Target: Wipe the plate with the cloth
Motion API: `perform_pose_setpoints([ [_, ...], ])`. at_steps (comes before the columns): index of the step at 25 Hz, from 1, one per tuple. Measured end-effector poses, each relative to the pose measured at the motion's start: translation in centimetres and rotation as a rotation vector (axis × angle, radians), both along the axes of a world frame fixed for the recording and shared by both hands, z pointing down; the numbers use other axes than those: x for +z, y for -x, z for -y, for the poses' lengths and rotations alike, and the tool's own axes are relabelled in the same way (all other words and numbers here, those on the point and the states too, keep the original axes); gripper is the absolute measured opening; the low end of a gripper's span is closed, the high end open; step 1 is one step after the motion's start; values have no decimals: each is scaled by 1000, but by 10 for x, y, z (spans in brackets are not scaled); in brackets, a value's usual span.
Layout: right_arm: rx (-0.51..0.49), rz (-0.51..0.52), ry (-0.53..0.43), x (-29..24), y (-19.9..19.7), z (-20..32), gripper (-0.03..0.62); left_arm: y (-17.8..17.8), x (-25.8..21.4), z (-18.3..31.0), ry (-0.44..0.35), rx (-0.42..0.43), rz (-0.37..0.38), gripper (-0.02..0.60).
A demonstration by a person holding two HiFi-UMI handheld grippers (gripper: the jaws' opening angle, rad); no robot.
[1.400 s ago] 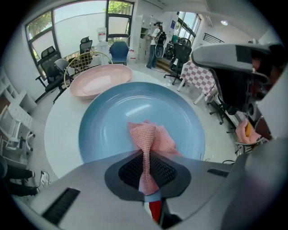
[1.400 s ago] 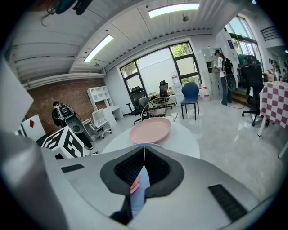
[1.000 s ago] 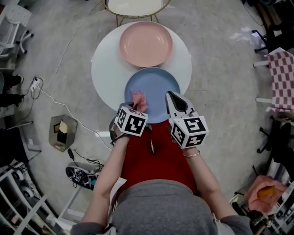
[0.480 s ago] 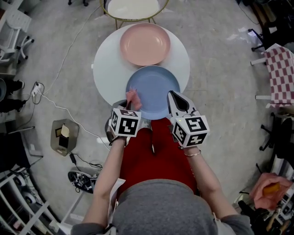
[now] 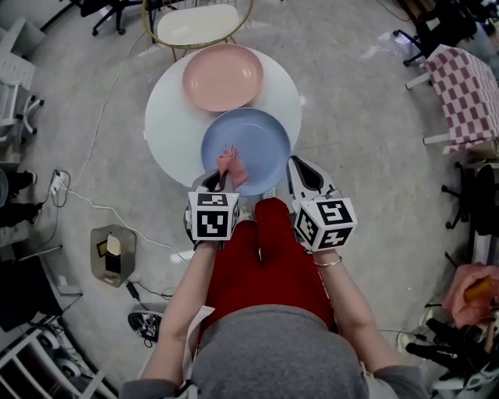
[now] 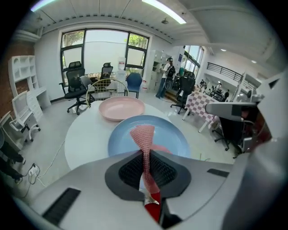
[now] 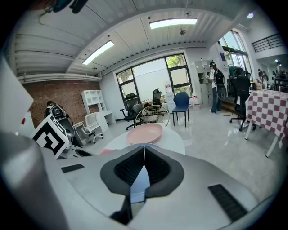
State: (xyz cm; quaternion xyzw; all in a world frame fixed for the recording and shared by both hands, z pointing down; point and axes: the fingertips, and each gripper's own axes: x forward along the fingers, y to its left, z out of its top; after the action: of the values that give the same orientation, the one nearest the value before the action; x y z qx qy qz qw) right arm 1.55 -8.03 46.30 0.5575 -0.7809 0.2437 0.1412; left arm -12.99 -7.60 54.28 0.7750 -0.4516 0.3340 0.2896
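Note:
A blue plate (image 5: 251,136) lies on the near side of a round white table (image 5: 168,117). A pink cloth (image 5: 231,166) rests on the plate's near left part. My left gripper (image 5: 219,181) is shut on the cloth, and the mesh cloth (image 6: 144,137) runs up between the dark pads and droops over the blue plate (image 6: 173,134). My right gripper (image 5: 296,164) is shut and holds nothing. It sits at the plate's near right rim; touching or not is unclear. Some blue plate (image 7: 138,186) shows through the gap below its closed tips.
A pink plate (image 5: 222,76) sits on the far side of the table, also visible as the pink plate (image 6: 121,108) beyond the blue one. A wire-frame chair (image 5: 196,23) stands behind the table. A checked cloth (image 5: 468,82) hangs at the right. Cables and a small bin (image 5: 111,251) lie on the floor at left.
My left gripper has drawn back toward the person with the cloth, dragging it across the plate's near left. The right gripper stays shut by the near right rim. The head view has shifted.

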Motion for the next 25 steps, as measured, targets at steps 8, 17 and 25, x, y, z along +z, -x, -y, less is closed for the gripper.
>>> perform_pose_setpoints([
  [8,109,-7,1,-2,-31,-21,29,-67,3,-22,68,166,-86,34],
  [17,135,-4,25,4,-55,-34,29,-89,32,-46,165,219,-40,34],
  [25,52,9,31,6,-41,-29,29,-59,44,-61,180,149,20,34],
])
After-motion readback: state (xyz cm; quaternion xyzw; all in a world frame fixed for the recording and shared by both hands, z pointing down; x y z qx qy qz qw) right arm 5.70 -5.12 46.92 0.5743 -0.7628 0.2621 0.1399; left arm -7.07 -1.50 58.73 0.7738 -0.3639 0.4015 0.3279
